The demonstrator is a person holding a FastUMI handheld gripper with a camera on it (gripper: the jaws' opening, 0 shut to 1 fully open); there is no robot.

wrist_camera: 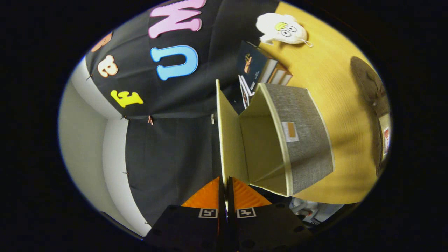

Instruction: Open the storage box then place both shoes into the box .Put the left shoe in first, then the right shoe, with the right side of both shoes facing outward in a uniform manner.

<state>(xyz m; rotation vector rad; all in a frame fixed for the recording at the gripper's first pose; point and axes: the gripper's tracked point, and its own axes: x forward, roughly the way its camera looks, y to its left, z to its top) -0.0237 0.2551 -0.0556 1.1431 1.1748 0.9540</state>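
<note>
From my seat the whole scene comes through rolled on its side, so the wooden table [336, 87] runs up one flank of the view and the booth's black cloth wall [168, 147] takes the other. My gripper [224, 183] has its two fingers drawn together on the thin cream edge of the storage box lid [227, 140]; that edge runs straight into the narrow slit between the pads, so I read the claw as closed and pinching the lid. The lid is swung up and away from the box mouth, standing roughly square to the opening and still joined along one side.

The storage box [301, 140] is a grey fabric bin with cream trim and a cream lining, resting on the table just beyond the fingers; I can see into its pale interior, and a small label patch sits on its grey outer face. Past the box a few books [266, 70] lie stacked, touching or nearly touching its far wall. Further along the table is a white plush toy [281, 28] with cartoon eyes. Well off to the side of the box lies a dark brown shoe [371, 87], blurred by the lens edge
</note>
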